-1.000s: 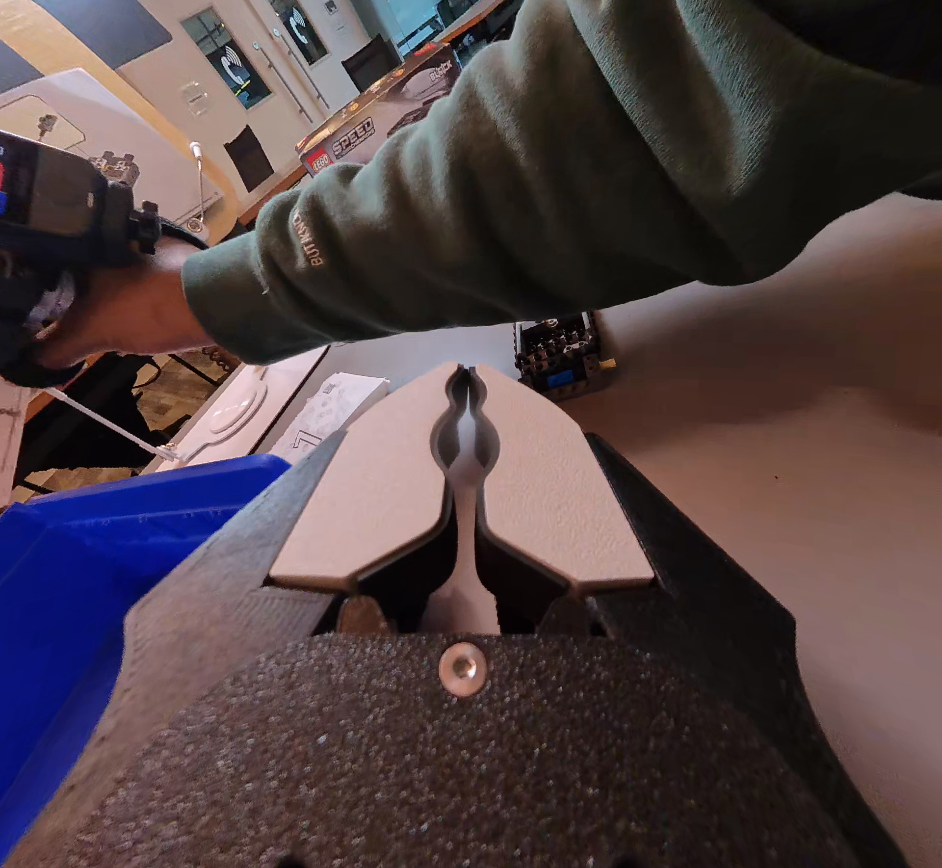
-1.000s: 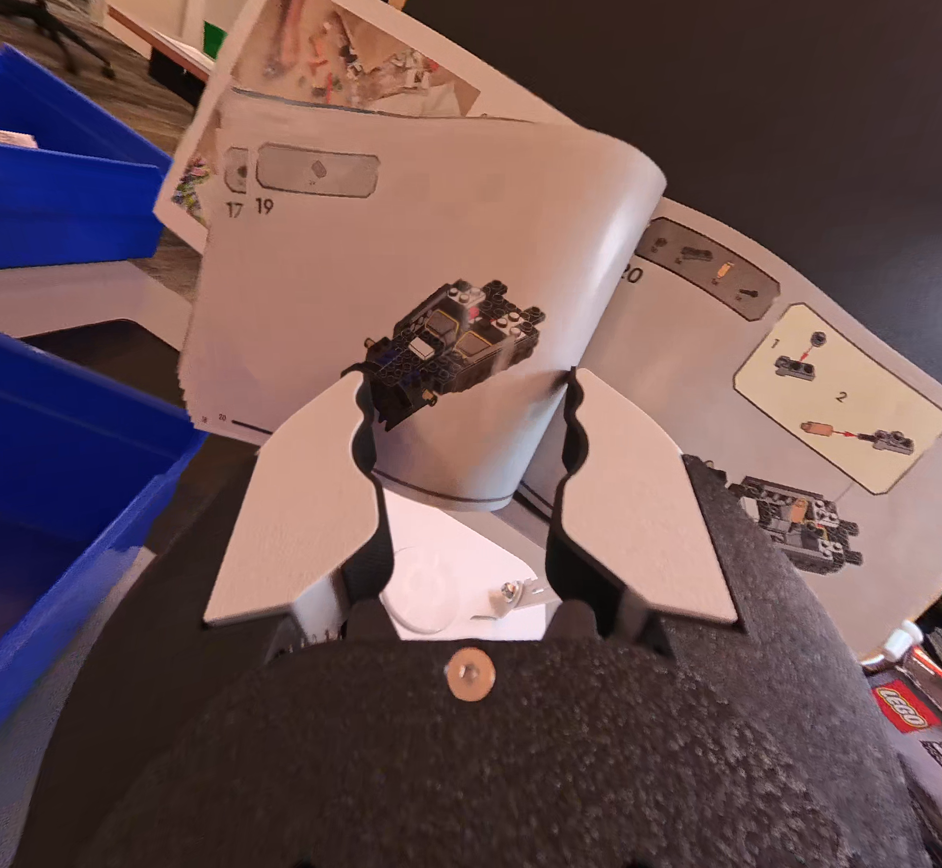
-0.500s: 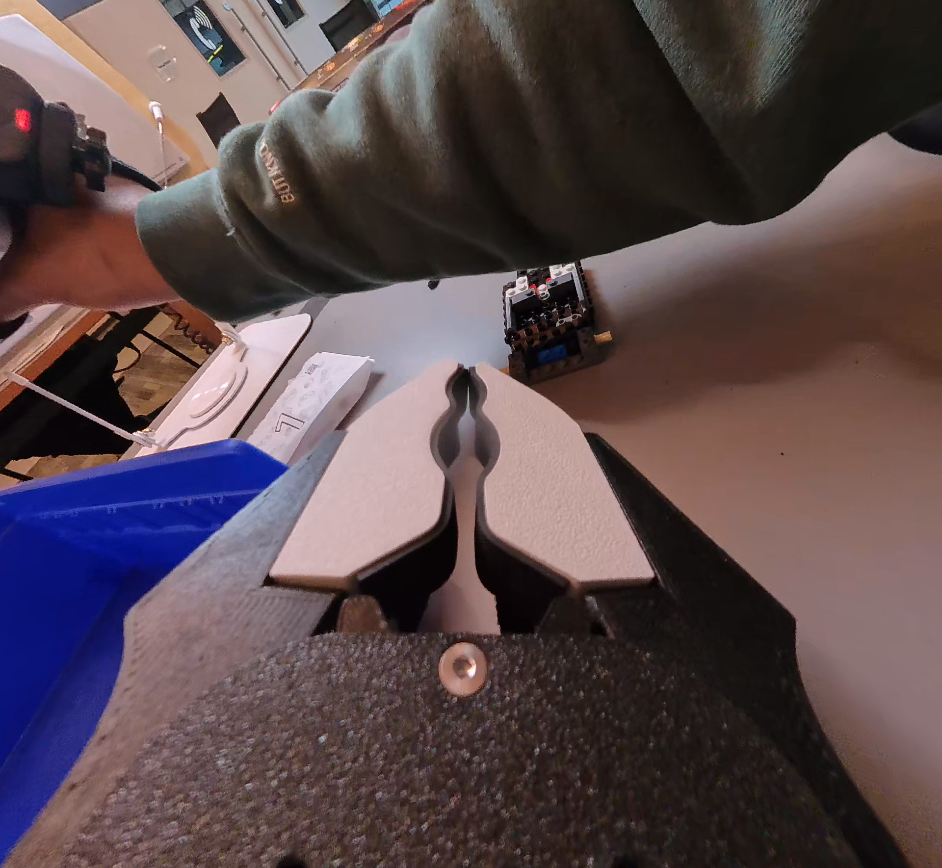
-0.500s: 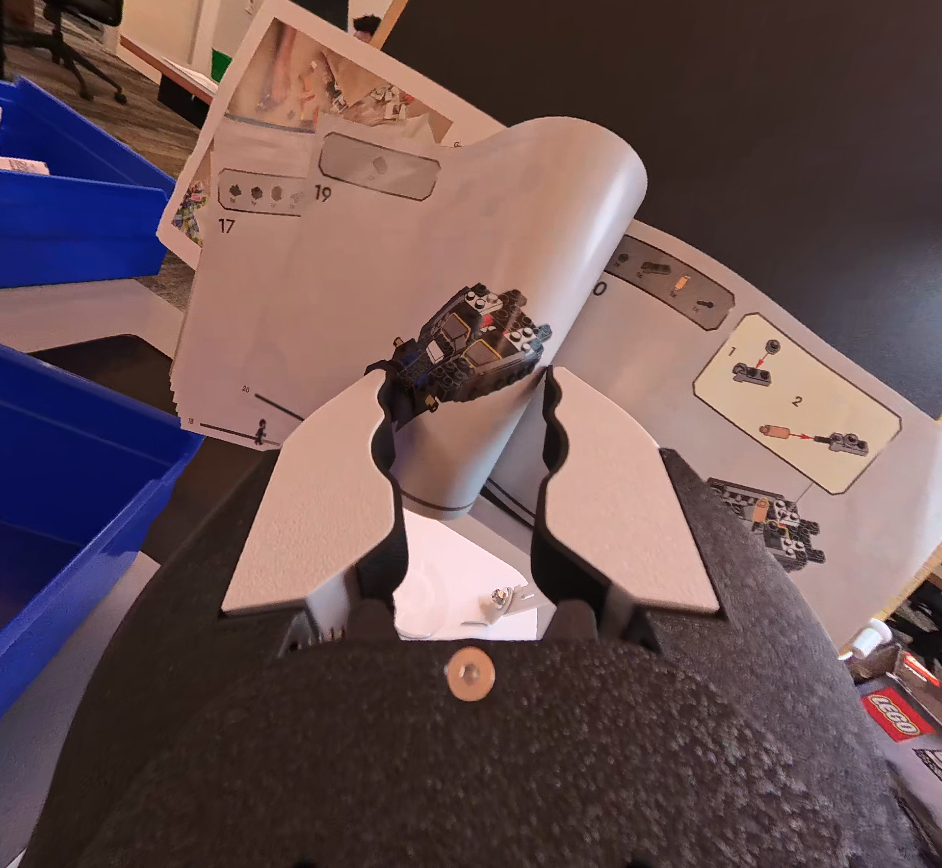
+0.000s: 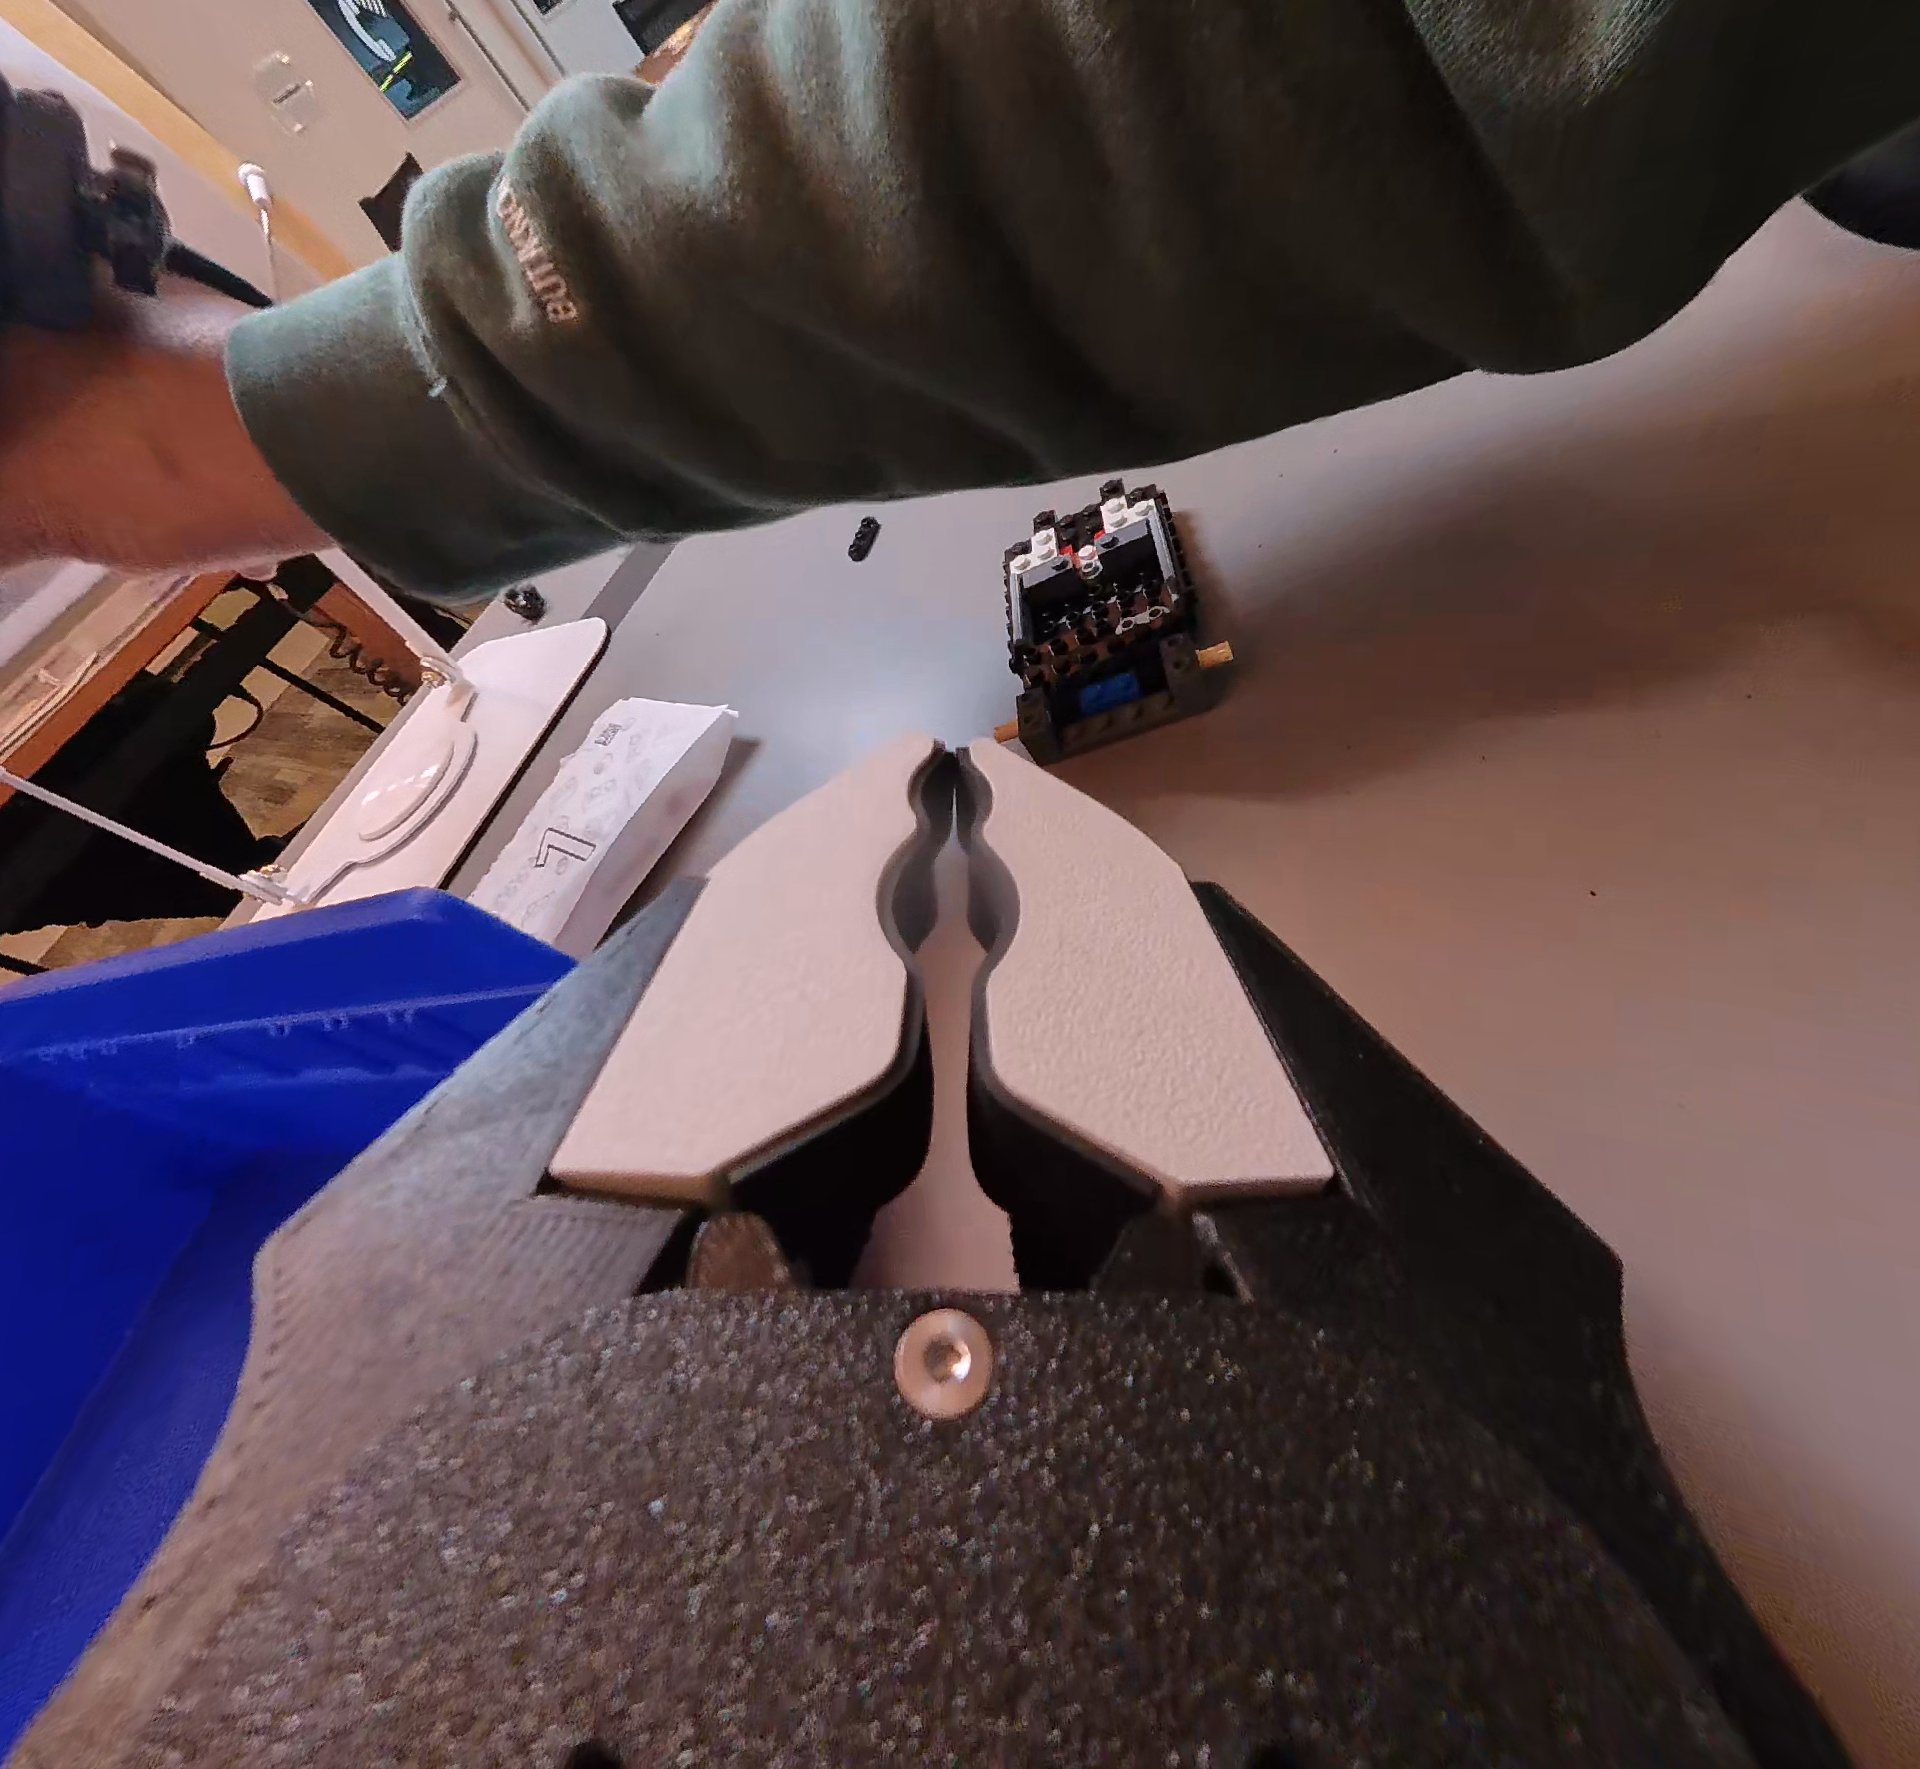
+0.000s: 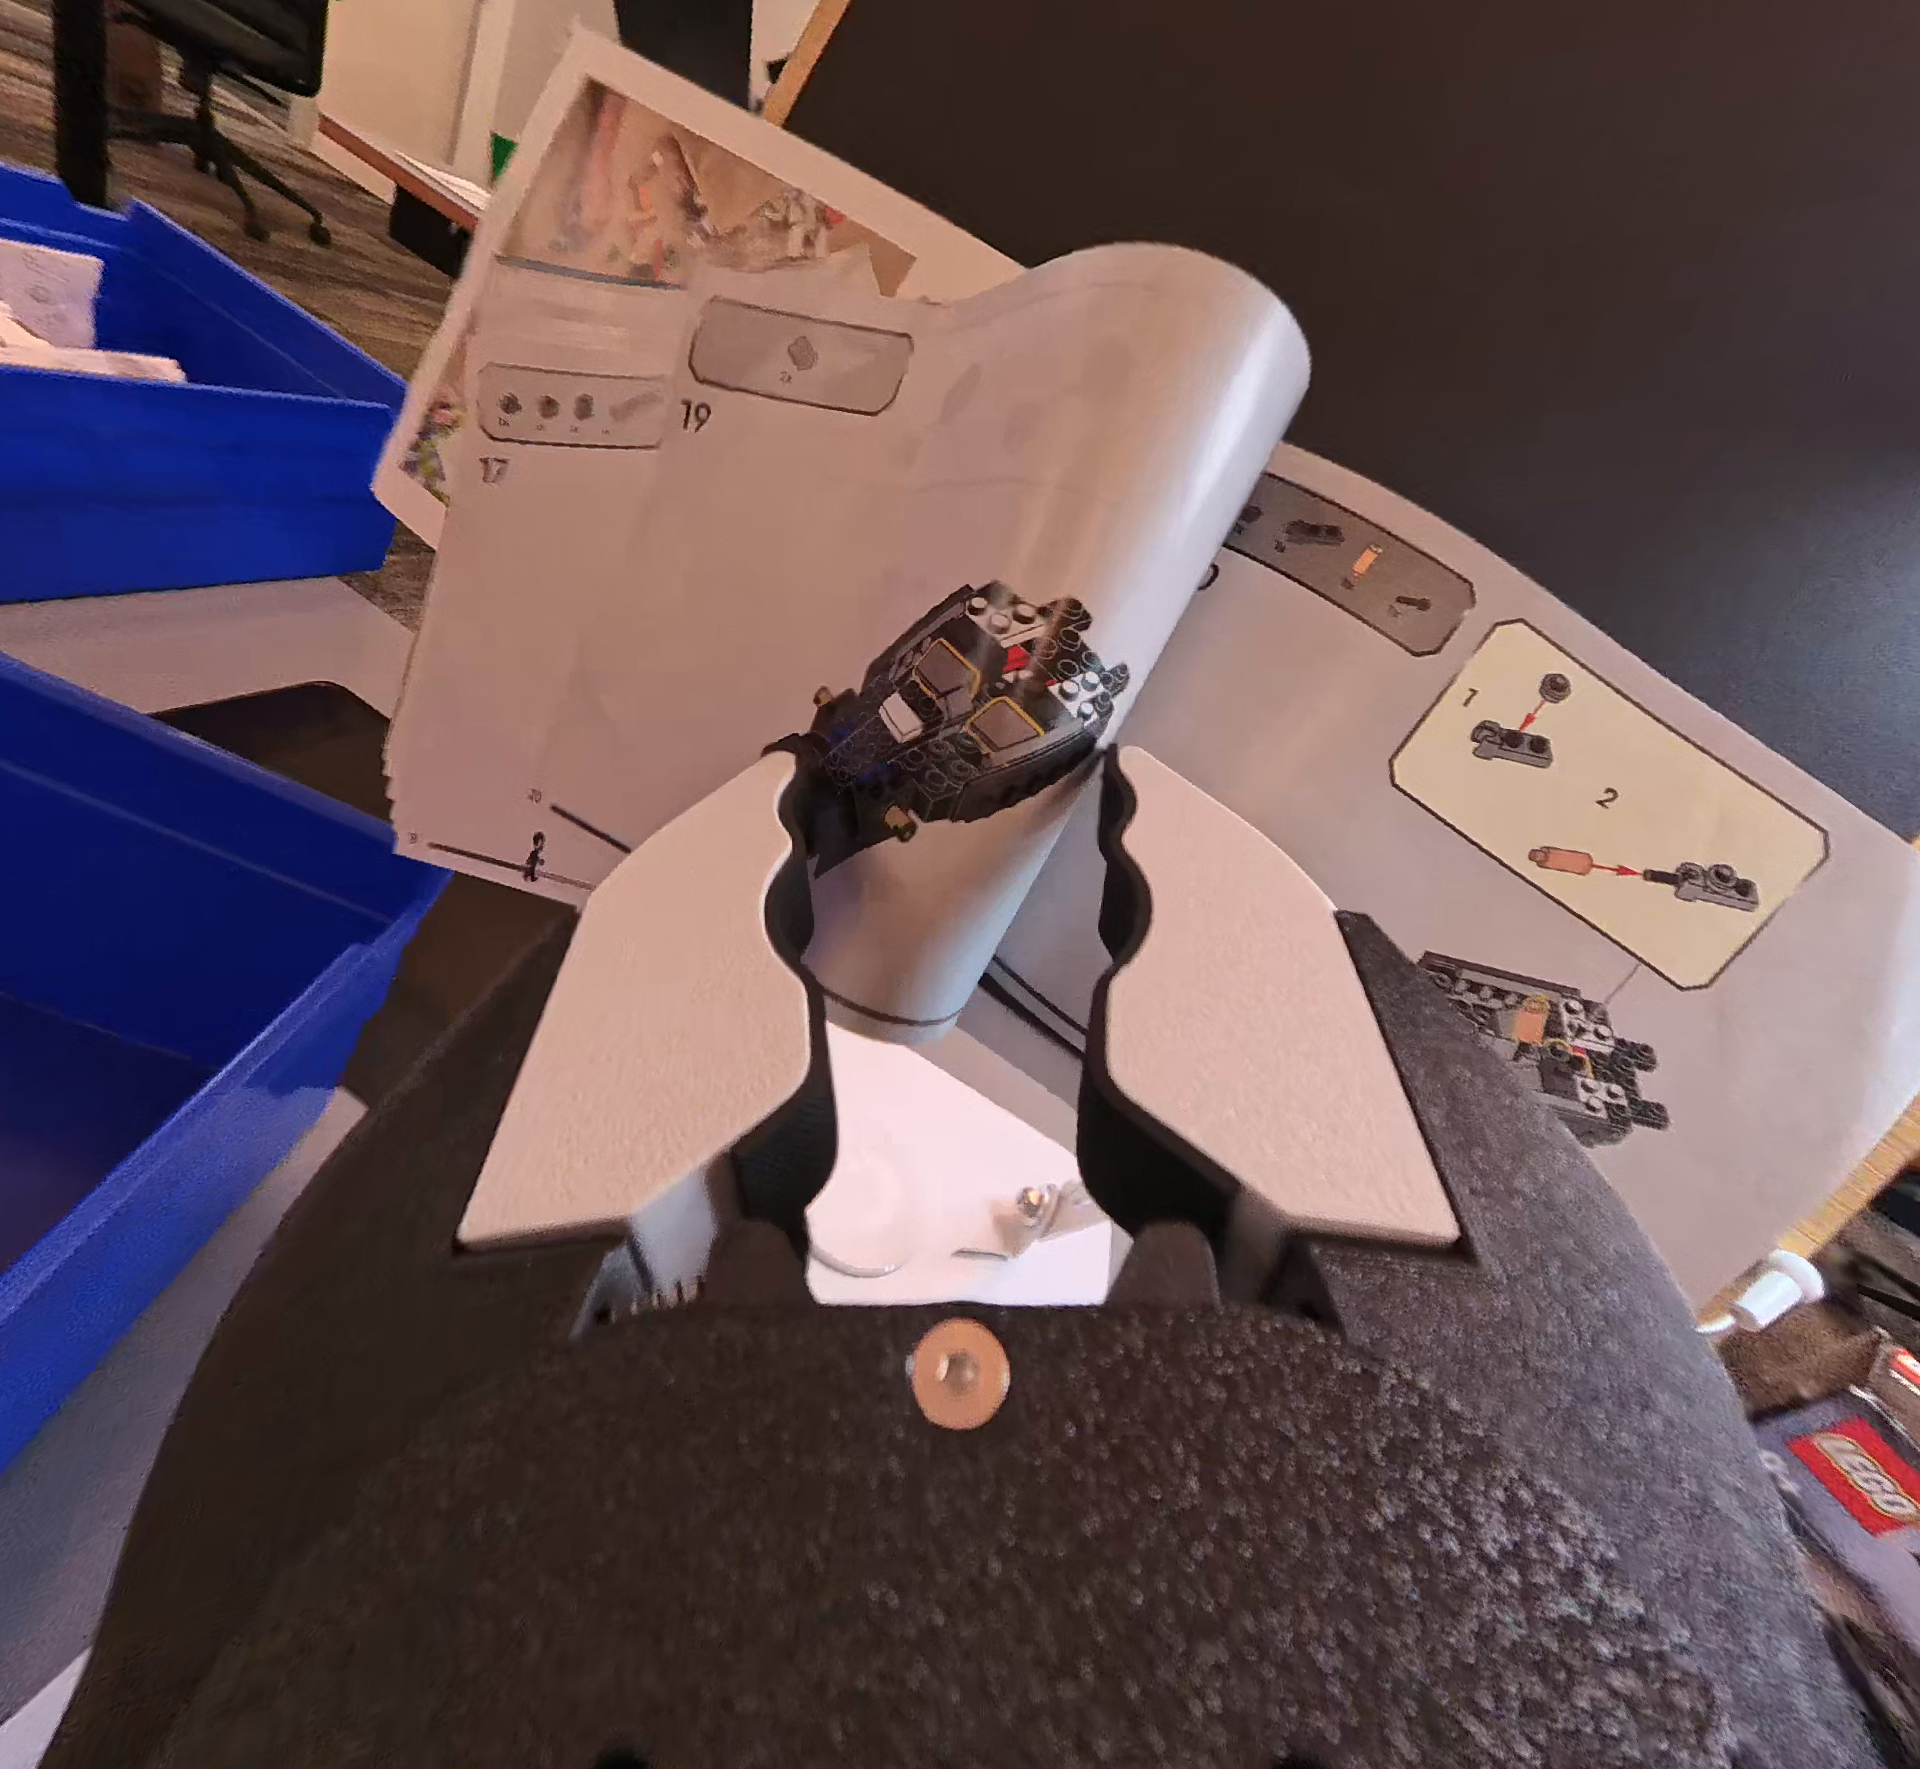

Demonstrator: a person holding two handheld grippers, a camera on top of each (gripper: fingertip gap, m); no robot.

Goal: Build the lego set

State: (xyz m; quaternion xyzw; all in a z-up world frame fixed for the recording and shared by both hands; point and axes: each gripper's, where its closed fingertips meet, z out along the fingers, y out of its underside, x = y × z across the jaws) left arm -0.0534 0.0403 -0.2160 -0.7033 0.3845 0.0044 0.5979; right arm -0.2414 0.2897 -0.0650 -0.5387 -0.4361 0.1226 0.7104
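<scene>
Left tool pressed together beside a glossy blue plastic bin (contents hidden); right tool spread around a curled instruction-booklet page.

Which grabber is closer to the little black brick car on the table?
Left. The left gripper is shut, with the little black brick car just ahead of its tips on the table. The right gripper is open around a curled booklet page, with no car in its view.
</scene>
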